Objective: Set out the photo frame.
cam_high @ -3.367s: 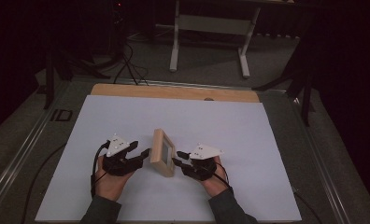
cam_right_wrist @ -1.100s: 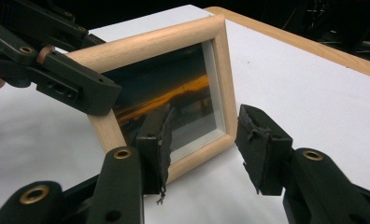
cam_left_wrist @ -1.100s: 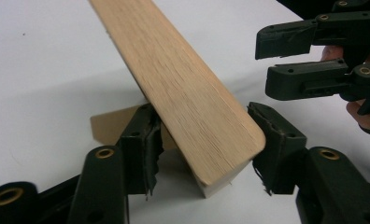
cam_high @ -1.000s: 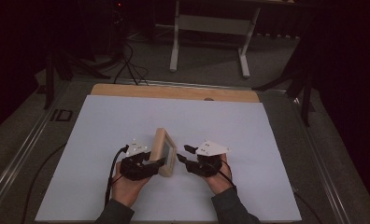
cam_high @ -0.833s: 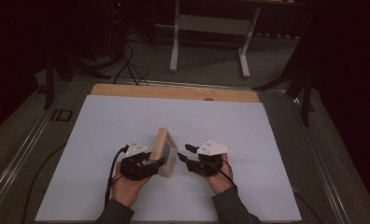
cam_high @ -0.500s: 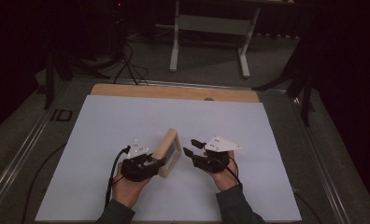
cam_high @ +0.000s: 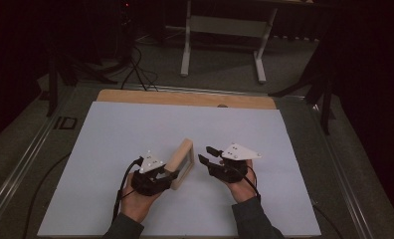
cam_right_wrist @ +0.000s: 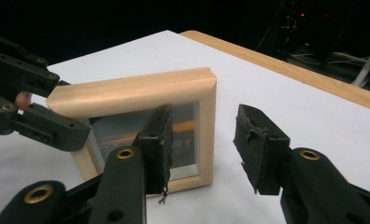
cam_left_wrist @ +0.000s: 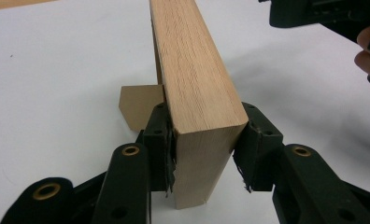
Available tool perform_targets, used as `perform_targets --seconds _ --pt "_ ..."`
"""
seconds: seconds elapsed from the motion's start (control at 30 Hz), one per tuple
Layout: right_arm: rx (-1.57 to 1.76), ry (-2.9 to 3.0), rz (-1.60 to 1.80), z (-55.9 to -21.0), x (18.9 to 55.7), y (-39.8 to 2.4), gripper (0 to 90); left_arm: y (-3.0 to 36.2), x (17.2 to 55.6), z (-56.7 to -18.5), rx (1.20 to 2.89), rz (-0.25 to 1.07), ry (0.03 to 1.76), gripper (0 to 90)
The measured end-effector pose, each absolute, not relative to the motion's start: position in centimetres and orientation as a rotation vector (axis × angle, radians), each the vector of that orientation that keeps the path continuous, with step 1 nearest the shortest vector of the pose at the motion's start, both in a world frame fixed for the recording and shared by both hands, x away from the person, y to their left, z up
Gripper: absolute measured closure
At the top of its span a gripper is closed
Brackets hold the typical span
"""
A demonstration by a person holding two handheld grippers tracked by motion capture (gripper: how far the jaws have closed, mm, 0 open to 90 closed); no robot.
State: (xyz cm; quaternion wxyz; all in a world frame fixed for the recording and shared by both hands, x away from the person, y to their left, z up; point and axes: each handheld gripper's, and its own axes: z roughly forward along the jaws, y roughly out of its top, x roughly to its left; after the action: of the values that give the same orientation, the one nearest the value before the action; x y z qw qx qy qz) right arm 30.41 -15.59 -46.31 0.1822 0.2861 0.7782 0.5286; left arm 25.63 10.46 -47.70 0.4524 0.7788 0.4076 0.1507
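Observation:
A light wooden picture frame (cam_high: 181,162) stands on its edge on the white sheet (cam_high: 135,129), its glass face toward the right. My left gripper (cam_high: 172,177) is shut on the frame's near end; in the left gripper view its pads (cam_left_wrist: 162,144) press both sides of the wood (cam_left_wrist: 192,74), after closing in on it. A brown prop (cam_left_wrist: 138,105) sticks out behind the frame. My right gripper (cam_high: 205,154) hovers just right of the frame, apart from it. Its jaws have narrowed a little, and my right gripper (cam_right_wrist: 202,140) stands open with nothing between them, facing the glass of the frame (cam_right_wrist: 127,95).
The table's wooden far edge (cam_high: 185,98) borders the white sheet. Beyond it stand a white stand's legs (cam_high: 187,50) and cables (cam_high: 135,64) on the dark floor. A metal rail (cam_high: 31,149) runs along the left. Bare sheet lies to both sides of my hands.
The left gripper has closed on the frame's near end, and the frame's far end has swung to the right. The right gripper has drawn back to the right, off the frame.

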Motion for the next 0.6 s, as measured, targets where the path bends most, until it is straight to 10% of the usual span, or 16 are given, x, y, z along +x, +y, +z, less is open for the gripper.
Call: perform_targets --seconds 0.6 --pt "0.8 2.146 1.482 -45.5 30.0 -15.6 89.3 9.4 24.9 -47.8 1.975 0.428 0.903 60.7"
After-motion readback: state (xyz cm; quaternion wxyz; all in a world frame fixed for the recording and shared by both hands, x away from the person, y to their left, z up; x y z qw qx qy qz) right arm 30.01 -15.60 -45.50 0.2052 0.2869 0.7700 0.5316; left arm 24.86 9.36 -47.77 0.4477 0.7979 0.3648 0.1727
